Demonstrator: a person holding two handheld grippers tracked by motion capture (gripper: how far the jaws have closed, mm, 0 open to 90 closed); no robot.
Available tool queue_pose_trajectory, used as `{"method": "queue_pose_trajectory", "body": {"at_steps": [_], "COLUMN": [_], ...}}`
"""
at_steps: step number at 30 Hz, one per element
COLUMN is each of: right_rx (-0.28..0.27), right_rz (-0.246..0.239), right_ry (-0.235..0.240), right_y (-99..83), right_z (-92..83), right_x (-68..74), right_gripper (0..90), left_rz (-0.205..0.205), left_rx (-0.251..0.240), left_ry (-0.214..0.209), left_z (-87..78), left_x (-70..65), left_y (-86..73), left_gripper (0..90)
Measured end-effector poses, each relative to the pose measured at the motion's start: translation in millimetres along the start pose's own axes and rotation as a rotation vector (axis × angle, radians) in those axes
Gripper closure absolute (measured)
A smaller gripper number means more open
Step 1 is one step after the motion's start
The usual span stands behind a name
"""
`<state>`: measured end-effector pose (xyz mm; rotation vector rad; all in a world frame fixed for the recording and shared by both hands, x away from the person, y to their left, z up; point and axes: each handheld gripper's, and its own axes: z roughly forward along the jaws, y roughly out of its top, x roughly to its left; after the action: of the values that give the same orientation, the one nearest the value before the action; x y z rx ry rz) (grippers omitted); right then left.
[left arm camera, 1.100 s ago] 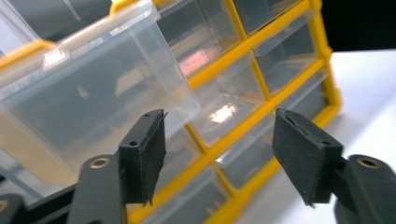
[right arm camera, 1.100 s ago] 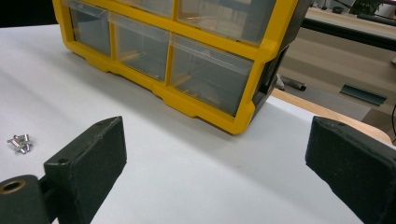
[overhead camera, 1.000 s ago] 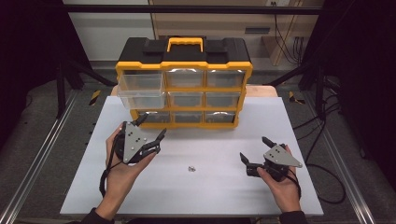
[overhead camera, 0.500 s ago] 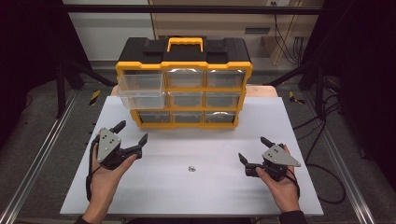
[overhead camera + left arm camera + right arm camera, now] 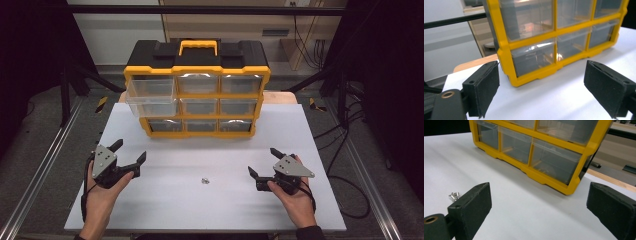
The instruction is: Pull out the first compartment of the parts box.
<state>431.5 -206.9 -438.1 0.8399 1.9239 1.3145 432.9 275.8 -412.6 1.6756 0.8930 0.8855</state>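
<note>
Screws (image 5: pixel 204 180), small metal cluster at surface (image 5: pixel 320 150) centre, six o'clock of organiser (image 5: pixel 197 90): likely light, hard, slippery; pinch across shanks; left gripper (image 5: pixel 126 156), jaws just widened, and right gripper (image 5: pixel 262 162) both agape, empty.

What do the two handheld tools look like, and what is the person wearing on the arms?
Both the left tool and the right tool are black, each with two flat, block-shaped padded jaws and a grey three-cornered plate on top. A thin black cable trails from each tool. A dark sleeve shows at the right wrist.
</note>
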Motion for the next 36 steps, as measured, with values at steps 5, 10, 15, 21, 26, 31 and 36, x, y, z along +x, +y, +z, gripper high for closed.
{"method": "queue_pose_trajectory", "body": {"at_steps": [5,10,15,21,26,31,36], "right_rx": [0.008,0.011,0.053,0.070,0.069,0.060,0.071], "right_rz": [-0.003,-0.002,0.019,0.025,0.042,0.042,0.054], "right_ry": [0.013,0.026,0.059,0.085,0.087,0.089,0.114], "right_y": [0.4,3.8,9.9,15.8,19.8,27.4,38.9], "right_z": [3.7,7.3,15.9,24.3,29.5,30.8,32.0], "right_x": [4.0,9.8,15.1,21.1,23.5,23.9,24.7], "right_gripper": [5.6,5.5,3.9,3.6,3.6,4.1,5.2], "left_rz": [-0.014,-0.045,-0.075,-0.075,-0.068,-0.088,-0.077], "left_rx": [0.007,0.002,0.002,-0.006,-0.013,-0.039,-0.059], "left_ry": [-0.055,-0.122,-0.186,-0.209,-0.204,-0.197,-0.194], "left_z": [-2.8,-2.1,1.7,1.7,2.8,-1.4,-1.7], "left_x": [4.0,8.9,8.2,9.1,11.4,17.0,16.7], "left_y": [-10.6,-25.5,-34.1,-39.2,-42.2,-43.9,-43.4], "left_gripper": [12.0,8.6,7.5,7.0,6.8,6.4,6.3]}}
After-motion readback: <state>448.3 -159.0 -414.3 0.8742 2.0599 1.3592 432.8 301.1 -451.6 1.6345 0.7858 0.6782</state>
